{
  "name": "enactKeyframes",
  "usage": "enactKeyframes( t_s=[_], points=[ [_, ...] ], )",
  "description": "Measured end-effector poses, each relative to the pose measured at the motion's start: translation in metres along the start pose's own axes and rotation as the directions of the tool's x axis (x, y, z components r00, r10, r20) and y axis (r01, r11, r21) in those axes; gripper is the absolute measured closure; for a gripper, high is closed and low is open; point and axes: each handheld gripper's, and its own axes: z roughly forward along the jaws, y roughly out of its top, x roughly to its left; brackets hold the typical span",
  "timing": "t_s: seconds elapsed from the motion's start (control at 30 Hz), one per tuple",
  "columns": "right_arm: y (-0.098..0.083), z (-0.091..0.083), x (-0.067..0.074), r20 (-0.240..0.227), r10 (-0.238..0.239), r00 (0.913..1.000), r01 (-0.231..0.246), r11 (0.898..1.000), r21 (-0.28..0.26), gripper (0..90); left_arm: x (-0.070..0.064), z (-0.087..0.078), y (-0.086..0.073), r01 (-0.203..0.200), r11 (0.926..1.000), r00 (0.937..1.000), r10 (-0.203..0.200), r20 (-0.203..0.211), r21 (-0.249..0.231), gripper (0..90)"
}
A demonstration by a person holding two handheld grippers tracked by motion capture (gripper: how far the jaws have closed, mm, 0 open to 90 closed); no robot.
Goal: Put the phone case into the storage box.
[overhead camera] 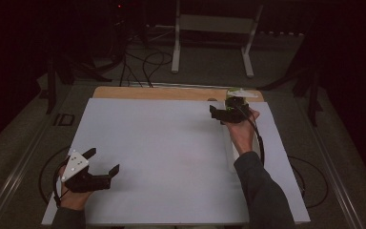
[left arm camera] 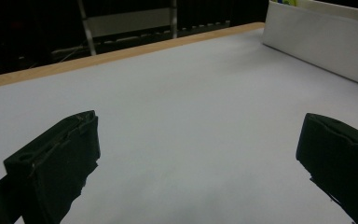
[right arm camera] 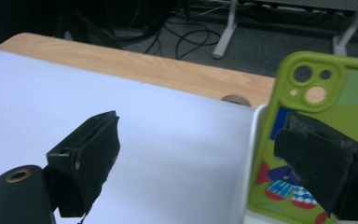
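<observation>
The likeliest slip is a poor grasp on the lime-green phone case with camera cut-outs and a colourful printed back [right arm camera: 324, 135]. The right gripper [right arm camera: 205, 154] is spread wide, and only its right-hand jaw lies in front of the case; the other jaw hangs over bare white sheet, well off to the side. If the gripper shuts from this line, it may catch only the case's edge, push it along the white box [right arm camera: 249, 154] it stands in, or tip it over. The thin white wall of that box sits between the two jaws, so it could be pinched along with the case.

The case stands nearly upright at the far right of the bench [overhead camera: 171, 93], inside the box, just beside and partly behind the right gripper's [overhead camera: 228, 112] near jaw. Whether they touch cannot be told.

The left gripper [overhead camera: 102, 162] hovers low over the near left of the white sheet, released and holding nothing.
</observation>
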Motion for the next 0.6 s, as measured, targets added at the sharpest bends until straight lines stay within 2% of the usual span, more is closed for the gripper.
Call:
enactKeyframes(
  t_s=[0.1,0.33,0.6],
  points=[
    [-0.001,-0.003,0.004,-0.011,-0.013,0.9999,0.013,1.000,0.002,10.8,0.000,0.000,0.000,0.000,1.0000,1.0000,0.000,0.000,0.000,0.2],
    [-0.008,-0.017,0.016,-0.084,-0.035,0.9958,0.034,0.999,-0.010,10.4,0.001,0.000,0.000,0.000,1.0000,1.0000,0.000,0.000,0.000,0.2],
    [-0.018,-0.026,0.027,-0.113,-0.061,0.9918,0.061,0.998,-0.002,10.0,0.000,0.000,0.000,0.002,1.0000,1.0000,-0.002,-0.001,0.000,0.2]
  ],
)
